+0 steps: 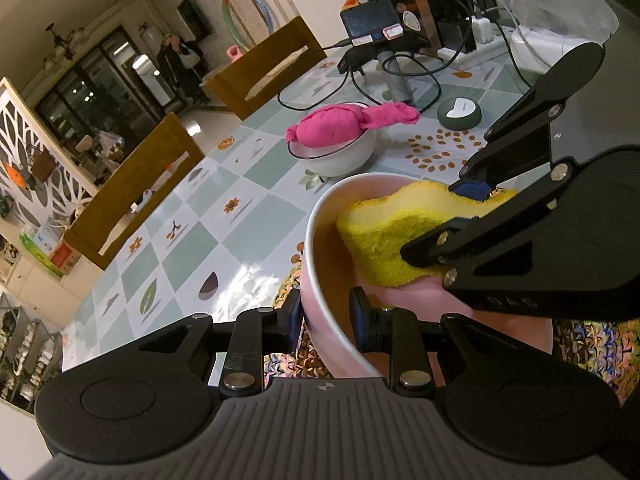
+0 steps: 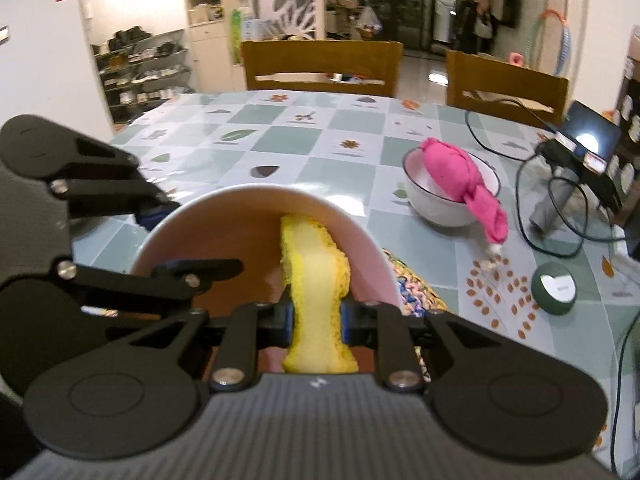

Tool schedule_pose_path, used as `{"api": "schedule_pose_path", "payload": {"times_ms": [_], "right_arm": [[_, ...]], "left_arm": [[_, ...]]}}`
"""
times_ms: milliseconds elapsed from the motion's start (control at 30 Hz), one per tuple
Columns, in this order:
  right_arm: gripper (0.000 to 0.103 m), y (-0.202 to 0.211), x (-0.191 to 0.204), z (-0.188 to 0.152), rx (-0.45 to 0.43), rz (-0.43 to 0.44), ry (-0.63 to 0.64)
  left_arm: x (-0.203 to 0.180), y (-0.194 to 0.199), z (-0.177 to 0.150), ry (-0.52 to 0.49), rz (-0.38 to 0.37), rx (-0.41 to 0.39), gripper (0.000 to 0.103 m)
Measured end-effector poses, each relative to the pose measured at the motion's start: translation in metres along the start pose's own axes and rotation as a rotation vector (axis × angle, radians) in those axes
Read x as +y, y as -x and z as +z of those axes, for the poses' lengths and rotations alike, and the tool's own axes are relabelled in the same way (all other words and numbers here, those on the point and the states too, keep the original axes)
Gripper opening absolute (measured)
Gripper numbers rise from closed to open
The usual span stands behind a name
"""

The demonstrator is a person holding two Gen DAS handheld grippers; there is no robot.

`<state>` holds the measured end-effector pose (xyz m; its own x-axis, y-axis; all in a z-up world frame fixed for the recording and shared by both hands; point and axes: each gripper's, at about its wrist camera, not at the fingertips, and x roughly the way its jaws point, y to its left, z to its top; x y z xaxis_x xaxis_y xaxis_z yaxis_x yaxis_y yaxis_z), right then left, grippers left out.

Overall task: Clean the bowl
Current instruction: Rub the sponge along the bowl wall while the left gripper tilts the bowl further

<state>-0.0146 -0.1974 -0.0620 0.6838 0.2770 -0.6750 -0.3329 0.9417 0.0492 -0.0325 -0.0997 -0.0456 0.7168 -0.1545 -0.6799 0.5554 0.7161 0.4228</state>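
Checked in pale green and white with leaf and flower prints, the tablecloth [image 2: 280,136] covers a dining table; two wooden chairs [image 2: 320,66] stand at its far edge in the right wrist view, and a shoe rack [image 2: 140,64] lines the wall at far left.

From the left in that view, the left gripper [image 2: 168,238] pinches the near-left rim of the pink bowl [image 2: 372,252], one finger outside the wall and one inside. The bowl is tilted, its opening turned toward the camera, and its lower edge sits on a multicoloured woven mat [image 2: 412,288]. At centre, the right gripper [image 2: 316,320] has its pads pressed together on a yellow sponge [image 2: 314,264], squeezing it narrow at the grip. The sponge's far end reaches up inside the bowl against its far wall. To the right a white bowl [image 2: 440,208] holds a bright pink cloth [image 2: 460,176] that hangs over its rim. Further right lie a round green device [image 2: 554,290] and black cables [image 2: 560,216].

In the left wrist view, the left gripper [image 1: 326,316] clamps the pink bowl [image 1: 320,280] by its rim, and the right gripper [image 1: 442,218] comes in from the right, holding the sponge [image 1: 380,236] inside the bowl.
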Motion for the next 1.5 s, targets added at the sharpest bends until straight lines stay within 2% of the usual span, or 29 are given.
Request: {"api": "schedule_pose_path", "payload": {"times_ms": [367, 433, 900, 1367, 1500], "right_arm": [[0.02, -0.003, -0.008, -0.004, 0.064, -0.094, -0.072], [0.02, -0.002, -0.01, -0.007, 0.08, -0.098, -0.083], [0.021, 0.004, -0.017, -0.019, 0.126, -0.061, -0.158], [0.023, 0.005, -0.02, -0.029, 0.139, -0.027, -0.215], [0.023, 0.005, -0.019, -0.031, 0.139, -0.015, -0.216]], "left_arm": [[0.0, -0.001, -0.001, 0.007, 0.002, -0.002, 0.028], [0.0, -0.002, 0.0, 0.017, 0.002, 0.001, 0.03], [-0.007, -0.002, 0.001, 0.063, -0.021, 0.026, 0.047], [-0.006, -0.015, -0.013, 0.174, -0.122, 0.147, 0.05], [-0.006, -0.021, -0.018, 0.192, -0.137, 0.172, 0.046]]}}
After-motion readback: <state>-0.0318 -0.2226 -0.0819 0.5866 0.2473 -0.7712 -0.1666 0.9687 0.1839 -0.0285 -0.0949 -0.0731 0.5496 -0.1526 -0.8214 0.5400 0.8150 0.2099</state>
